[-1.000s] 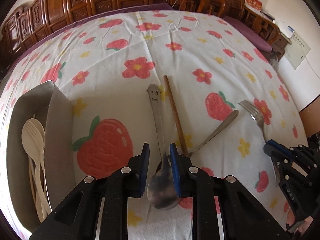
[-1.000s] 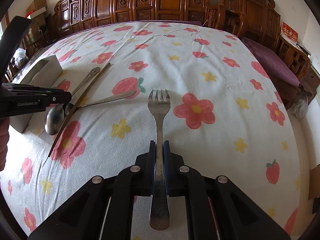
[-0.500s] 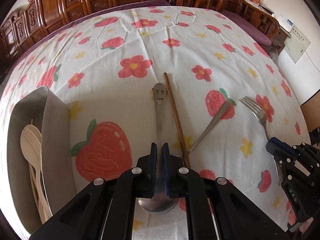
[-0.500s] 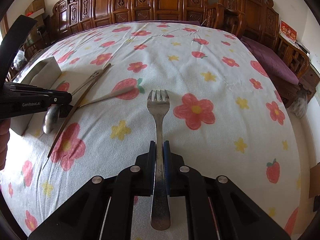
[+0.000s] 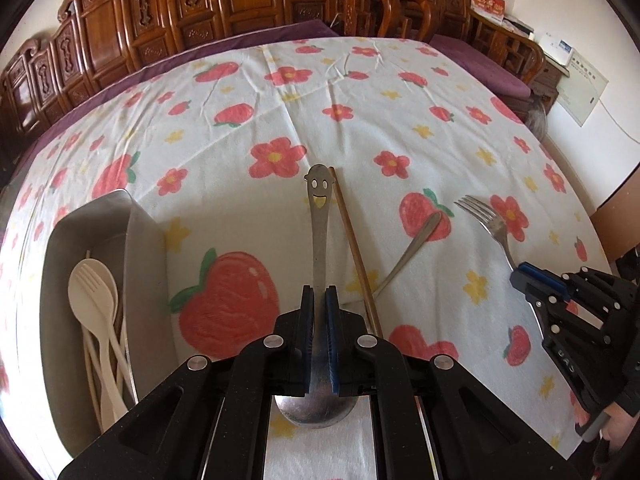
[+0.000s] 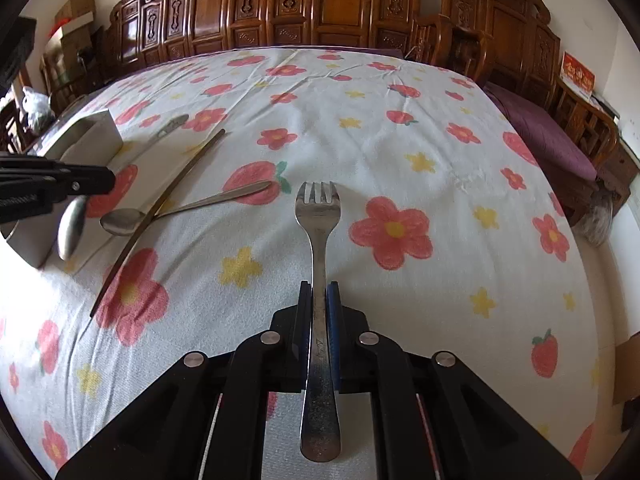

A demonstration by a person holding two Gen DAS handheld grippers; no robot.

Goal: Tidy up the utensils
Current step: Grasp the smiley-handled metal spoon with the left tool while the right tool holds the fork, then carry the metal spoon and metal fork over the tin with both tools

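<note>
My left gripper (image 5: 319, 300) is shut on a metal spoon (image 5: 320, 240) with a smiling face on its handle end; its bowl hangs near the camera and the handle points away. The spoon (image 6: 71, 227) is raised off the cloth. My right gripper (image 6: 319, 296) is shut on a metal fork (image 6: 318, 216), tines pointing away, just above the cloth. That fork (image 5: 486, 220) and the right gripper (image 5: 532, 280) show at the right of the left wrist view. A brown chopstick (image 5: 354, 248) and a second metal spoon (image 5: 412, 246) lie crossed on the tablecloth.
A grey metal tray (image 5: 144, 248) at the left holds several cream plastic utensils (image 5: 94, 300). The tray (image 6: 94, 132) stands behind the left gripper's arm in the right wrist view. Carved wooden chairs (image 6: 320, 8) ring the flowered table. A hand (image 5: 616, 428) grips the right tool.
My left gripper shut on the smiley spoon and lifted it off the cloth, uncovering the bowl of the second spoon. The right gripper kept still with the fork.
</note>
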